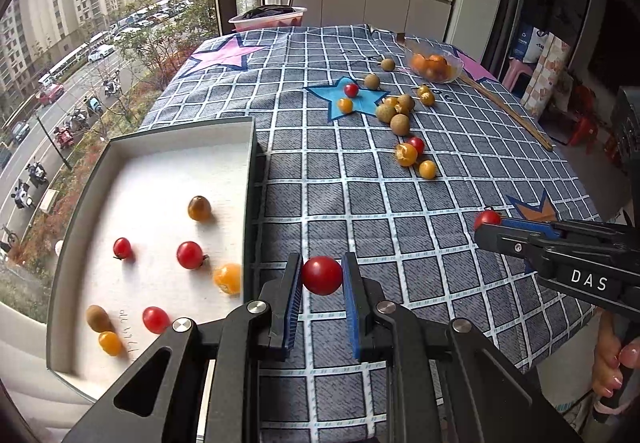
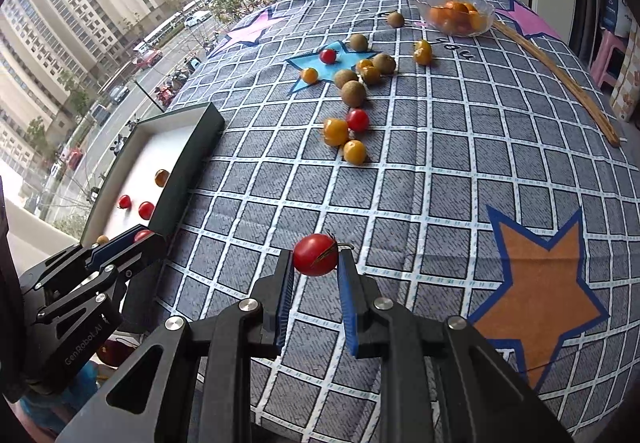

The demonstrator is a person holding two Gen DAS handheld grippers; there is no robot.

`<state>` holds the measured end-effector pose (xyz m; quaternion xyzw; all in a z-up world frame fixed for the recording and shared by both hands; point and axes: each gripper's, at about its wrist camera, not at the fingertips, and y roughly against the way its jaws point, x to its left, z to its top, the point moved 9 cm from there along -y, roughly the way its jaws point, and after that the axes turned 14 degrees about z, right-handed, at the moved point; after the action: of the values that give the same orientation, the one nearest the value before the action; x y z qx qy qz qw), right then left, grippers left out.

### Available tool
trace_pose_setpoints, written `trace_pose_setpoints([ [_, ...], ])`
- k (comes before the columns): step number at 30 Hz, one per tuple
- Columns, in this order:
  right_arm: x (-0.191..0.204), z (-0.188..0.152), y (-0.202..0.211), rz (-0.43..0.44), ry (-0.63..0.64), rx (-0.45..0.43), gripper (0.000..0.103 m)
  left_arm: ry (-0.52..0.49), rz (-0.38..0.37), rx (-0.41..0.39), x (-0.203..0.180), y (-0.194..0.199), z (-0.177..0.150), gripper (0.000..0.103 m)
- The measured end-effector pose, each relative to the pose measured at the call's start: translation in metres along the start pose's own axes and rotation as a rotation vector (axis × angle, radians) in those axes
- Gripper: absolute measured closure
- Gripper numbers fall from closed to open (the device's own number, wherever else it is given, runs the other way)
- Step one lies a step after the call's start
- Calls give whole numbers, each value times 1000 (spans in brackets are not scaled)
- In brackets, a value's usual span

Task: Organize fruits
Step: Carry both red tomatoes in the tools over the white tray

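My left gripper (image 1: 321, 275) is shut on a red cherry tomato (image 1: 322, 275), held above the cloth just right of the white tray (image 1: 160, 171). My right gripper (image 2: 316, 257) is shut on another red cherry tomato (image 2: 315, 255) with a dry stem, over the cloth's near part. The tray holds several red tomatoes, yellow fruits and brown longans. Loose fruits (image 1: 400, 123) lie mid-table: longans, yellow fruits and red tomatoes. The right gripper shows in the left wrist view (image 1: 490, 225); the left gripper shows in the right wrist view (image 2: 140, 239) by the tray's corner.
A clear bowl (image 1: 434, 65) of orange fruits stands at the far right, also in the right wrist view (image 2: 456, 17). A wooden stick (image 2: 556, 79) lies along the right edge. A pink basin (image 1: 268, 19) sits at the far end. The window is on the left.
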<state>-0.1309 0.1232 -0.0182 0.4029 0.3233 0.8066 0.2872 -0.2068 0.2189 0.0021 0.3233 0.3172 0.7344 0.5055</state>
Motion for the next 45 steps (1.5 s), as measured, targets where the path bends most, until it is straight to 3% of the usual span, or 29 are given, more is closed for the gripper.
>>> trace_pose_setpoints([
  [10, 71, 41, -33, 58, 98, 34, 79, 87, 137, -15, 113, -9, 25, 82],
  [17, 109, 78, -75, 86, 142, 80, 79, 134, 198, 21, 165, -46, 51, 82],
  [24, 130, 96, -132, 94, 167, 146, 79, 133, 221, 122, 178, -102, 52, 82],
  [32, 128, 94, -186, 83, 169, 224, 79, 130, 231, 192, 179, -135, 43, 82],
  [45, 133, 87, -208, 25, 263, 262, 78, 84, 250, 177, 171, -141, 40, 82],
])
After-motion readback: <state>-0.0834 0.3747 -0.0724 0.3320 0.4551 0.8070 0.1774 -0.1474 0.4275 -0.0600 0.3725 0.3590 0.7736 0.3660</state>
